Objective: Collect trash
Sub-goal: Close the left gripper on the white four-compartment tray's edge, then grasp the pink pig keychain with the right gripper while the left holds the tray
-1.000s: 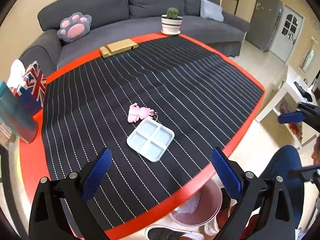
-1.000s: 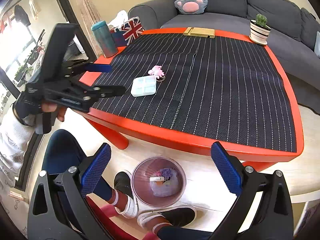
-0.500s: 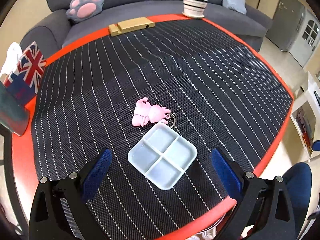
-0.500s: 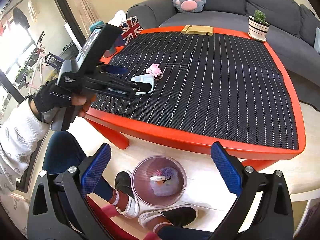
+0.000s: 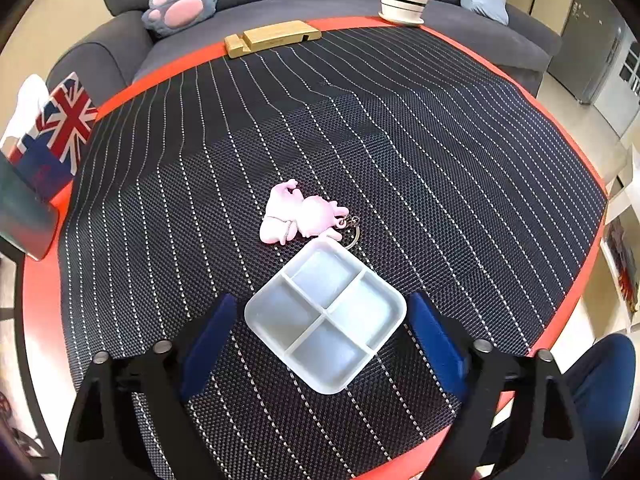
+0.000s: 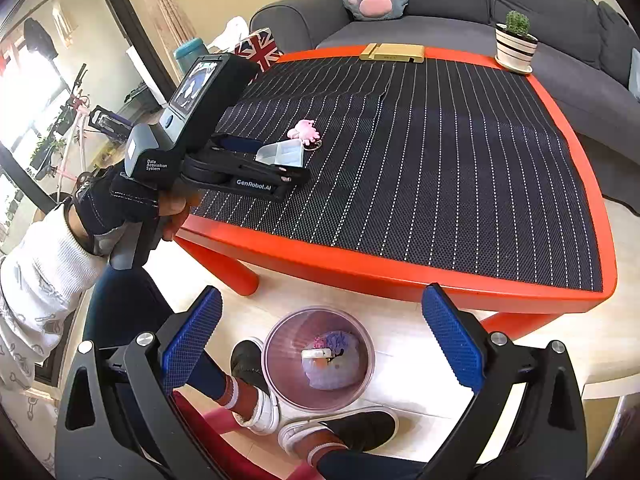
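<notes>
As the left tongs (image 5: 326, 324) come in around the clear four-compartment tray (image 5: 325, 315), the step in hand looks like the pick-up of one more piece of trash: the blue pads (image 5: 208, 336) stand to either side of the tray and are closing, with the tray between them but, as far as I can see, a sliver of mat showing on each side, so no pinch yet. That tray lies flat on the striped mat of the red worktop (image 5: 36, 280), corner-on to the tongs, and just beyond its far corner rests a pink toy keychain (image 5: 294, 212), its ring half tucked behind the tray. My guess is that the next move calls for finishing the squeeze across two opposite corners, which could slip, then lifting clear without dragging the keychain along. Meanwhile the right tongs (image 6: 320, 344) hang spread wide and empty over the floor, with the small bin (image 6: 280, 384) directly between their pads, some scraps already in it. From that side the left tool's body hides most of the tray, so contact cannot be checked there. What exactly lies in the bin is too small to name, and the tray's thin walls are hard to judge.
</notes>
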Motion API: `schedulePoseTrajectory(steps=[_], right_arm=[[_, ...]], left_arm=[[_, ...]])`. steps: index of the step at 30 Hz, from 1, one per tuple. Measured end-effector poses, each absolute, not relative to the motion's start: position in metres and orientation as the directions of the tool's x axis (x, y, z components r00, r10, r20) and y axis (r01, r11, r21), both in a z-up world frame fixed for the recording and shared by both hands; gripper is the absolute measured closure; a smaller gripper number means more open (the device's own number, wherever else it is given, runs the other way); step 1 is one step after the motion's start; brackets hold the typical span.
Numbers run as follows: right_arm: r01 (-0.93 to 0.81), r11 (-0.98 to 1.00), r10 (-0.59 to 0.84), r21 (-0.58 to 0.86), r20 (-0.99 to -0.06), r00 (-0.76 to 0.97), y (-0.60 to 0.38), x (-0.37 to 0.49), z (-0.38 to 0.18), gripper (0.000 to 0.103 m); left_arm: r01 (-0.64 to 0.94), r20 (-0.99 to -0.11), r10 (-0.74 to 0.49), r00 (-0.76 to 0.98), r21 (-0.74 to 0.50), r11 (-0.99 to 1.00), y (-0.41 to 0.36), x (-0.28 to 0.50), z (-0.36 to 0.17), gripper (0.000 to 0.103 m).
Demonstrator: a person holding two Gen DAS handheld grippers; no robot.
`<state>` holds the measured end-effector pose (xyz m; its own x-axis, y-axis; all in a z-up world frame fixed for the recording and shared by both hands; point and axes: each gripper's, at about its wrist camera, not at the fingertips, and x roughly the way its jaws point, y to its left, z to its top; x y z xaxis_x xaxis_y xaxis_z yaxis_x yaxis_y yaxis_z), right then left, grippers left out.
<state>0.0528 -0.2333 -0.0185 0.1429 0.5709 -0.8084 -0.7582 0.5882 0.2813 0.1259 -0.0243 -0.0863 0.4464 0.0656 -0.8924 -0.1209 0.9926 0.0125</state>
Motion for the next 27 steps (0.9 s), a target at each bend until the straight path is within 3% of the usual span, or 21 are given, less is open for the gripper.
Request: schedulePoseTrajectory(steps=[5,27], right_arm=[[-0.759,0.588,0.571,0.281,-0.809,0.143,-0.233,0.053,-0.019,0.005],[-0.795,0.559,0.564,0.237,-0.811,0.155,-0.186,0.079,-0.006,0.005]], left_arm=[[-0.119,-0.889,0.061,0.454,0.007,0.993,-0.026,0.126,-0.084,0.032],[-0.107,-0.86,0.069,0.505,0.017,0.994,0.005,0.102,-0.05,0.032]])
